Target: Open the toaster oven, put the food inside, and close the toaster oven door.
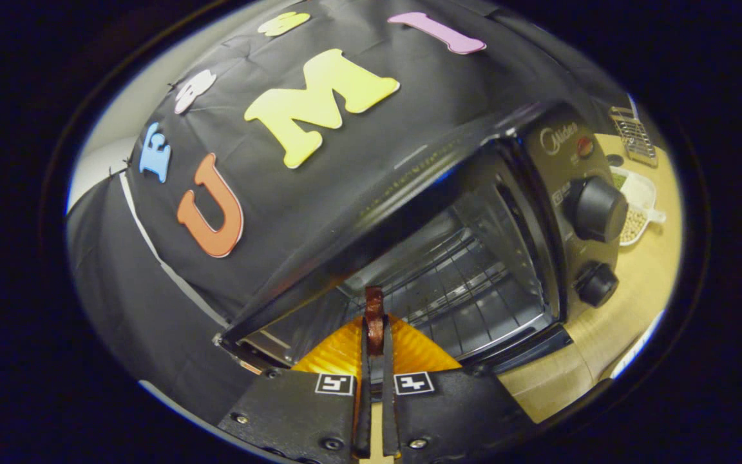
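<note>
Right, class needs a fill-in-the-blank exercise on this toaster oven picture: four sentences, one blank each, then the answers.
1. The toaster oven door is ____.
2. The gripper is shut on a thin dark-red piece of ____ held just in front of the oven's wire rack.
3. The oven's control panel carries ____ round black knobs.
4. The oven stands on a ____ table.

Missing words: open; food; two; wooden

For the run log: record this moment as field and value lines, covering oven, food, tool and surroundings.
oven: toaster oven, door open, wire rack bare
food: dark reddish piece pinched between the fingers, just in front of the oven mouth
tool: tool shut on the food
knobs: two, on the oven's side panel
beyond oven: dish of beans on the wooden table
</note>
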Motion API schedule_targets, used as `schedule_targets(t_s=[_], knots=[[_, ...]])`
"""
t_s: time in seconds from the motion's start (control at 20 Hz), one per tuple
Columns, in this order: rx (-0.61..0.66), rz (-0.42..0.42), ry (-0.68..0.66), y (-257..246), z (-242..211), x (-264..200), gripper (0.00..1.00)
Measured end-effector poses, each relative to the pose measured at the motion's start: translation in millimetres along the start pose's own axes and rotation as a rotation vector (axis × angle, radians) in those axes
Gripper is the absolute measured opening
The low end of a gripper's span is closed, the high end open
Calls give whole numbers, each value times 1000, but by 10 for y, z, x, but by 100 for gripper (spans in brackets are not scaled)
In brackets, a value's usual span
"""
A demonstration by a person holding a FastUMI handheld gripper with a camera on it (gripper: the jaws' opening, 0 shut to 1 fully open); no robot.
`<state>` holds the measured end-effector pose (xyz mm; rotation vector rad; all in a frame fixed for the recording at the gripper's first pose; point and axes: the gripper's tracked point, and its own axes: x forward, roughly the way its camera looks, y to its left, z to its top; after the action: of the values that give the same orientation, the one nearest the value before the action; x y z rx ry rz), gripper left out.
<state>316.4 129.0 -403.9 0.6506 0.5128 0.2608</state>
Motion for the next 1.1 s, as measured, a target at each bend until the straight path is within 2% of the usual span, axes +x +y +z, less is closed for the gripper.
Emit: schedule_targets(t_s=[0.15,0.45,0.55,0.65,0.7,0.85,0.9,0.95,1.0,1.1], knots=[[-31,-9,5,-79,24,29,11],[-122,-128,-1,-304,55,57,23],[-181,-199,0,-414,66,59,29],[-297,-342,-14,-626,135,11,39],[-347,-375,-25,-652,175,-28,39],[-427,-399,-38,-573,184,-173,52],[-434,-402,-38,-528,165,-253,64],[-446,-401,-34,-472,125,-343,66],[-460,-391,-34,-383,89,-433,73],[-511,-364,-51,-216,8,-675,75]])
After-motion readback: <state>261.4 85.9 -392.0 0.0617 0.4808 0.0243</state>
